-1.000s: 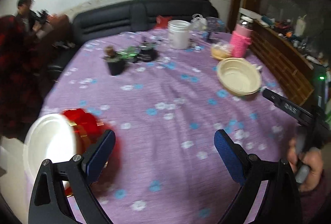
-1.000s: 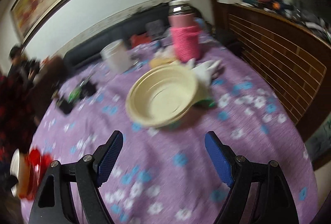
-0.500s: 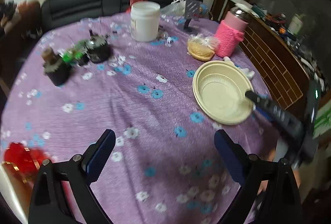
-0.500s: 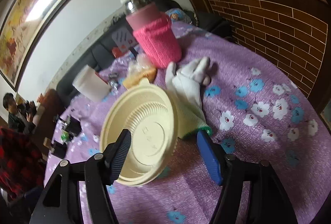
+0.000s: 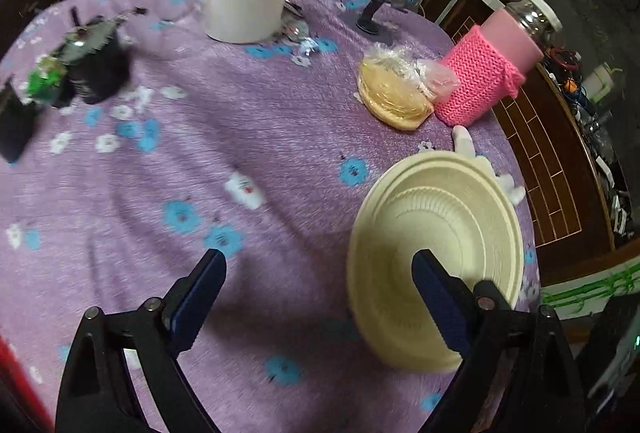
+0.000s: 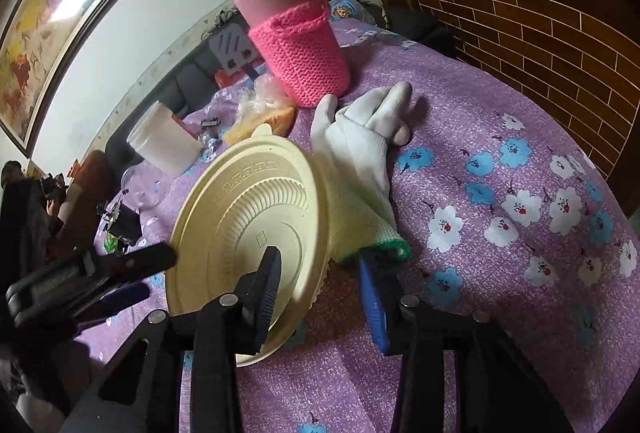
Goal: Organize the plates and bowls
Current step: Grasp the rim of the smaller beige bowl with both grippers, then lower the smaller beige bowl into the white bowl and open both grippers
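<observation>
My right gripper is closing on the cream bowl; the bowl's near rim sits between its fingers, tipped up on edge off the purple tablecloth. I can't tell if the pads press it yet. My left gripper is wide open, easing narrower, holding nothing, its right finger just over the bowl's inside. The bowl is at the table's right side, touching a white glove, near the pink-sleeved jar.
</observation>
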Action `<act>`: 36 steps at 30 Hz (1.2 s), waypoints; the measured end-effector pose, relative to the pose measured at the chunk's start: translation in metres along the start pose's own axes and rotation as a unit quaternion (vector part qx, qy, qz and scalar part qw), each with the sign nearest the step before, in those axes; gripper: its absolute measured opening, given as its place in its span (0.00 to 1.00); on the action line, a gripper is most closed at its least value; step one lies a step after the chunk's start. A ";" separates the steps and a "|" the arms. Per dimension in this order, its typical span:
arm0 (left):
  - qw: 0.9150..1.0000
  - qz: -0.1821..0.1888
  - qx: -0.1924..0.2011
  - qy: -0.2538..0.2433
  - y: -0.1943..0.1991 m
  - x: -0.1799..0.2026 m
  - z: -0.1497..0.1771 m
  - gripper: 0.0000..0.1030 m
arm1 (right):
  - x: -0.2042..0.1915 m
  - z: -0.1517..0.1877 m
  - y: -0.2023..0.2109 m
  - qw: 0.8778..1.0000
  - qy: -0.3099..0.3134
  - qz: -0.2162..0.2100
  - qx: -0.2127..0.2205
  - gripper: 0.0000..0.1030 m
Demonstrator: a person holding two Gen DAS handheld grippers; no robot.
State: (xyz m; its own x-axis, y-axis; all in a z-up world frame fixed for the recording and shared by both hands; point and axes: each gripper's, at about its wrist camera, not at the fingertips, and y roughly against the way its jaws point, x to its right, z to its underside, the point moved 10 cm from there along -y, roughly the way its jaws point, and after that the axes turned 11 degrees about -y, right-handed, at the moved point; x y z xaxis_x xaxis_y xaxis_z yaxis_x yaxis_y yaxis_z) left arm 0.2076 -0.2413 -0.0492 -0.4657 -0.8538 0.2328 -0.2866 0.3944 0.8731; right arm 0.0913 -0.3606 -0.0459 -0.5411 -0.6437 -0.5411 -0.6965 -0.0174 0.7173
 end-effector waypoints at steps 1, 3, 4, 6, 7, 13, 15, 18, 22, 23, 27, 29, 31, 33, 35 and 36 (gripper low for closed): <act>1.000 0.005 -0.003 0.000 -0.005 0.003 -0.003 0.88 | -0.001 0.000 -0.001 1.000 0.001 0.000 -0.001 0.40; 1.000 0.011 -0.007 0.001 -0.012 0.007 -0.006 0.80 | -0.002 0.001 -0.003 1.000 0.002 -0.002 -0.004 0.40; 1.000 0.021 -0.012 0.001 -0.016 0.011 -0.006 0.76 | -0.003 0.002 -0.004 1.000 0.003 -0.002 -0.005 0.40; 0.999 0.033 -0.022 0.000 -0.022 0.015 -0.005 0.55 | -0.003 0.003 -0.006 1.000 0.003 -0.002 -0.007 0.40; 0.999 0.040 -0.028 -0.001 -0.024 0.018 -0.003 0.50 | -0.003 0.004 -0.006 1.000 0.004 -0.002 -0.009 0.38; 0.998 0.054 -0.039 -0.010 -0.029 0.025 0.003 0.18 | -0.009 0.010 -0.008 1.000 0.017 -0.002 -0.011 0.26; 0.998 0.051 -0.035 -0.013 -0.023 0.025 0.005 0.18 | -0.011 0.010 -0.006 1.000 0.023 -0.001 -0.006 0.23; 0.999 0.043 -0.029 -0.015 -0.011 0.022 0.010 0.18 | -0.016 0.011 -0.001 1.000 0.029 -0.012 0.000 0.21; 0.999 0.020 -0.021 -0.021 0.011 0.015 0.020 0.18 | -0.029 0.016 0.007 0.998 0.049 -0.026 0.008 0.19; 1.000 0.016 -0.019 -0.020 0.018 0.012 0.024 0.18 | -0.034 0.018 0.010 0.998 0.056 -0.031 0.009 0.19; 1.000 0.009 -0.009 -0.013 0.043 0.001 0.041 0.18 | -0.054 0.034 0.018 0.995 0.080 -0.056 0.004 0.19; 1.000 0.009 0.000 -0.006 0.063 -0.007 0.055 0.18 | -0.064 0.045 0.021 0.994 0.087 -0.069 -0.006 0.19; 1.000 0.002 0.006 0.000 0.073 -0.013 0.061 0.18 | -0.075 0.060 0.023 0.992 0.093 -0.088 -0.024 0.19; 1.000 -0.007 0.013 0.011 0.090 -0.025 0.075 0.18 | -0.088 0.075 0.027 0.988 0.105 -0.106 -0.038 0.19; 0.999 -0.002 0.019 0.028 0.107 -0.038 0.091 0.18 | -0.102 0.087 0.034 0.985 0.126 -0.114 -0.035 0.19; 0.999 0.001 0.020 0.034 0.110 -0.041 0.094 0.18 | -0.110 0.095 0.040 0.983 0.139 -0.115 -0.032 0.19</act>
State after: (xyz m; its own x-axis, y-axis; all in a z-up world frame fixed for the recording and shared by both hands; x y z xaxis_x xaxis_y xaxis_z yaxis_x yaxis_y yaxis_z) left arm 0.1164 -0.1305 -0.0027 -0.4090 -0.8736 0.2639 -0.3205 0.4083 0.8548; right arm 0.0785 -0.2184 0.0002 -0.2178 -0.8008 -0.5580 -0.7495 -0.2290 0.6212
